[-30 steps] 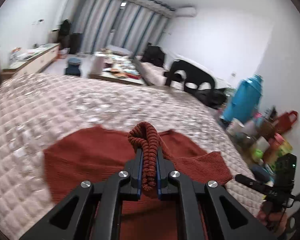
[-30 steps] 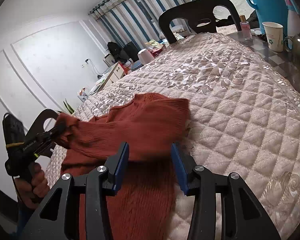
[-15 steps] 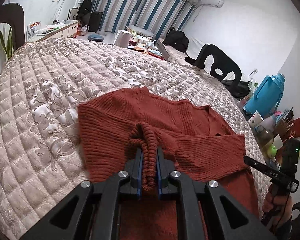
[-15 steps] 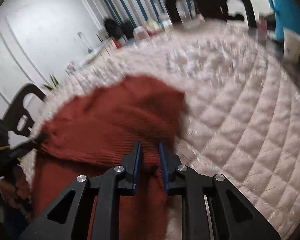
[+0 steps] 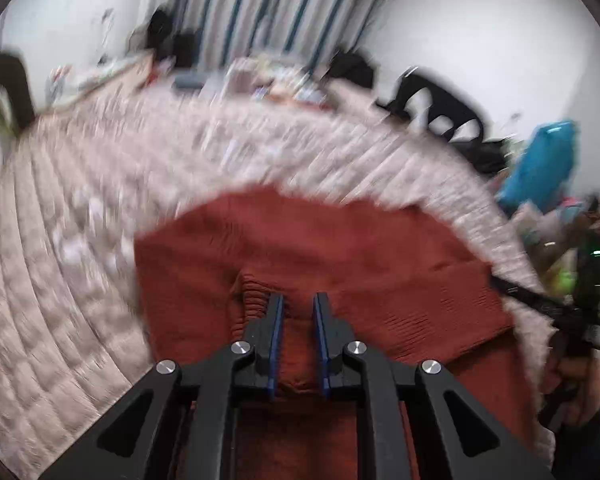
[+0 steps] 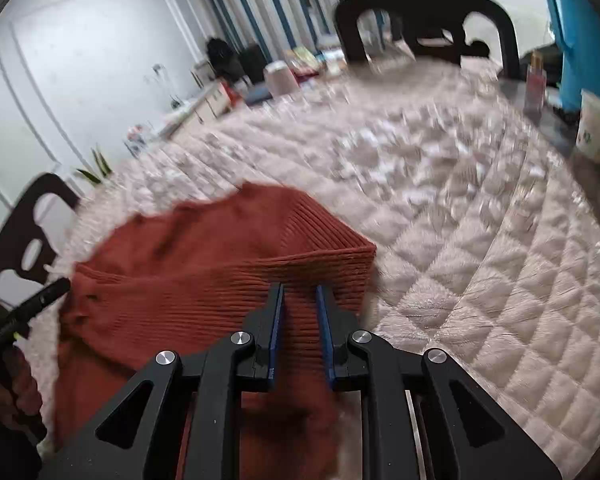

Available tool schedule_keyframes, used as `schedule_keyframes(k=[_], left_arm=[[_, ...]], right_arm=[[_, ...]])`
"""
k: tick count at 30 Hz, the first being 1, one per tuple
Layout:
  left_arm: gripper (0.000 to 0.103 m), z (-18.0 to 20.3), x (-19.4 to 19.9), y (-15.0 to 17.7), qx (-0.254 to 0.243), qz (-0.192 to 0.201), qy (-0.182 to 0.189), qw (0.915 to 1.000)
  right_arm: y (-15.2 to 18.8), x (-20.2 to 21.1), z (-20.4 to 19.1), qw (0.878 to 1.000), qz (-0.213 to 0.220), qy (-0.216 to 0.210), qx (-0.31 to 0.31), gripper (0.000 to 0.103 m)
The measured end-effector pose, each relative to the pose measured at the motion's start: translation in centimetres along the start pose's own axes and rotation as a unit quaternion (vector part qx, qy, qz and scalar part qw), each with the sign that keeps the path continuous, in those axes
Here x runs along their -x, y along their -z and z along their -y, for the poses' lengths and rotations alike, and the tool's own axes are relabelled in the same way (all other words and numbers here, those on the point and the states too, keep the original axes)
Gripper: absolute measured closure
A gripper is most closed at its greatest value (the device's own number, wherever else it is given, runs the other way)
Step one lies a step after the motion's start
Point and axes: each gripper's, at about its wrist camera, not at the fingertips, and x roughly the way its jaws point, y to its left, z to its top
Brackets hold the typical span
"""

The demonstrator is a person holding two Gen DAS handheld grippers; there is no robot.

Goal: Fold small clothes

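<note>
Left gripper, right gripper slightly parted over sweater

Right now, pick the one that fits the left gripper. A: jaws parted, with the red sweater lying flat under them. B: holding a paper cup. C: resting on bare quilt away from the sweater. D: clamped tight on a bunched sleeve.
A: in the left wrist view the left gripper shows a clear gap between its blue pads, and the red sweater lies folded on the quilted cover beneath them, not pinched.
</note>
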Motion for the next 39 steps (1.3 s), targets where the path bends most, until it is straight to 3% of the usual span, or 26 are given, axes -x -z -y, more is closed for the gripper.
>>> schedule_keyframes(k=[1, 4, 8, 12, 18, 22, 26, 30, 39], left_arm=[[0.086, -0.5, 0.1, 0.2, 0.009, 0.016, 0.013, 0.9997], [0.086, -0.7, 1.4, 0.4, 0.019, 0.014, 0.014, 0.9996], [0.086, 0.0, 3.6, 1.7, -0.009, 0.030, 0.010, 0.9995], [0.086, -0.2, 2.2, 2.3, -0.009, 0.017, -0.009, 0.9998], [0.086, 2.4, 5.9, 3.6, -0.048, 0.039, -0.031, 0.9976], [0.073, 3.5, 8.5, 5.5, -0.058, 0.051, -0.036, 0.9964], [0.073, 4.1, 10.5, 7.6, -0.062, 0.053, -0.045, 0.9957], [0.073, 4.1, 12.5, 9.5, -0.062, 0.059, -0.054, 0.9949], [0.065, 4.7, 16.6, 13.5, -0.073, 0.084, -0.072, 0.9911]], right_arm=[[0.1, -0.3, 0.2, 1.000, 0.000, -0.005, -0.003, 0.086], [0.5, 1.1, 0.2, 1.000, 0.006, -0.004, -0.006, 0.086], [2.3, 3.9, -0.6, 1.000, 0.023, -0.015, 0.005, 0.086], [4.3, 2.9, -0.9, 1.000, -0.001, 0.004, 0.030, 0.086], [4.6, 5.9, -1.8, 0.999, 0.024, -0.002, 0.036, 0.086], [6.2, 8.6, -3.1, 0.998, 0.042, -0.022, 0.048, 0.083], [7.9, 10.5, -4.0, 0.997, 0.046, -0.039, 0.056, 0.081], [10.1, 12.5, -4.8, 0.995, 0.049, -0.057, 0.064, 0.071], [15.0, 16.1, -6.1, 0.993, 0.050, -0.069, 0.078, 0.070]])
